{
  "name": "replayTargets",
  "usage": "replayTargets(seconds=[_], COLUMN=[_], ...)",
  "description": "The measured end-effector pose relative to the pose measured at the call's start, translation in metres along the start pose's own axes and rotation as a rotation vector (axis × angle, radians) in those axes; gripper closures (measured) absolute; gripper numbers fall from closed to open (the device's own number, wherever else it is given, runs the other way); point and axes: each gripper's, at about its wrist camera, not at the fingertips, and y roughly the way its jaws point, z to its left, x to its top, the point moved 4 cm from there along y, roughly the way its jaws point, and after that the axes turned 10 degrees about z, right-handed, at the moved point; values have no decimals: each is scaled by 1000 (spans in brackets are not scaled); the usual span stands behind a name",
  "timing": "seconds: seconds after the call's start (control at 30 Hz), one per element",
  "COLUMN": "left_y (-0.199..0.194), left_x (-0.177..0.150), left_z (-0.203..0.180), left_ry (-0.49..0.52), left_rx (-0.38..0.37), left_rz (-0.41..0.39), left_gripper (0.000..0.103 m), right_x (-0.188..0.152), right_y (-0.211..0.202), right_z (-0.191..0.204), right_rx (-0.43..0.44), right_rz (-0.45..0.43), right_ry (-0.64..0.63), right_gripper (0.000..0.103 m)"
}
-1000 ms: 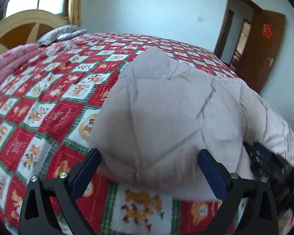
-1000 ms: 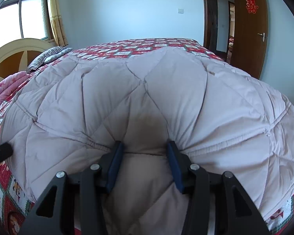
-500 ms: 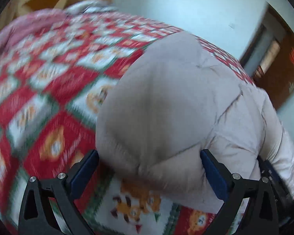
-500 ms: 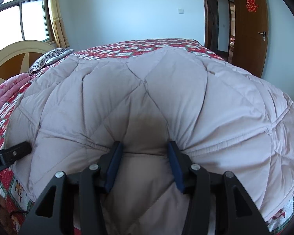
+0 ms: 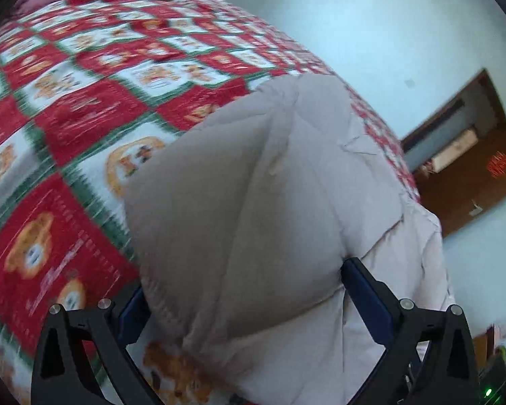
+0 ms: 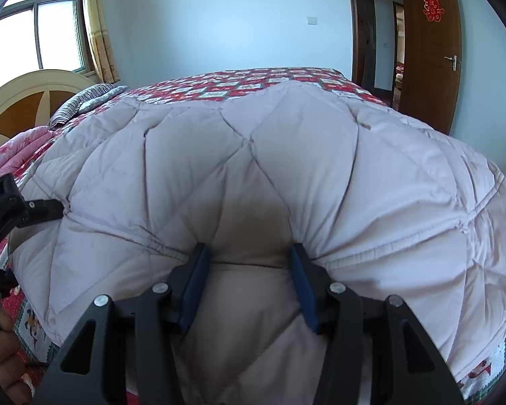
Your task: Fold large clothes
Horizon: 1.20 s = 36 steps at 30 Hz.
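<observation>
A large pale pink quilted coat [image 6: 286, 168] lies in a puffy heap on the bed. My right gripper [image 6: 248, 256] is shut on its near folded edge, and the fabric bunches between the blue pads. Tilted sideways, my left gripper [image 5: 243, 276] is open, its wide jaws straddling the coat's [image 5: 253, 185] rounded left end. One blue pad [image 5: 364, 290] digs into a crease. In the right wrist view the left gripper's fingertip [image 6: 47, 209] touches the coat's left edge, and a hand [image 6: 3, 347] shows at the bottom left.
A red, white and green bear-patterned bedspread [image 5: 67, 118] covers the bed. Pink bedding [image 6: 13, 155] and a striped pillow [image 6: 84, 101] lie by the cream headboard [image 6: 27, 98]. A window is at the left, and an open brown door [image 6: 431, 50] at the right.
My left gripper has rolled sideways and sunk toward the coat, so the coat's end now sits between its jaws. The right gripper has kept its hold and has not moved.
</observation>
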Motion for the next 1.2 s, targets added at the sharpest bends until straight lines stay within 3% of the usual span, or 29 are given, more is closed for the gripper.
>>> replayTargets(seconds=[0.07,0.1,0.13,0.23,0.33,0.4,0.53,0.57,0.63,0.73,0.93,1.1,1.2], left_y=[3,1,0,-6,-5,-2,9,11,11,4,-29,-72,-106], left_x=[2,1,2,-5,-2,3,13,14,15,17,15,7,12], left_z=[3,3,5,8,5,0,-4,-8,-11,-16,-23,-24,-13], left_ry=[36,46,51,47,13,16,60,83,105,130,161,258,310], left_rx=[-25,-26,-27,-64,-60,-41,-10,-2,-35,-114,-222,-211,-173], left_rz=[-8,-20,-25,-52,-47,-47,-68,-75,-71,-58,-77,-147,-204], left_gripper=[3,9,11,11,8,7,8,10,38,63,74,75,75], right_x=[6,11,17,39,46,36,30,29,28,27,26,14,5], right_y=[-3,-8,-17,-31,-6,27,31,32,32,33,31,19,14], right_z=[3,3,2,5,11,14,18,16,13,12,12,36,70], right_rx=[-12,2,31,56,24,14,-18,-2,28,40,53,120,236], right_rz=[32,27,-2,-69,-22,66,51,52,55,63,105,152,167], right_ry=[-1,17,43,58,39,30,-3,4,21,30,66,122,139], right_gripper=[51,53,57,57,57,56,56,55,55,55,54,53,53])
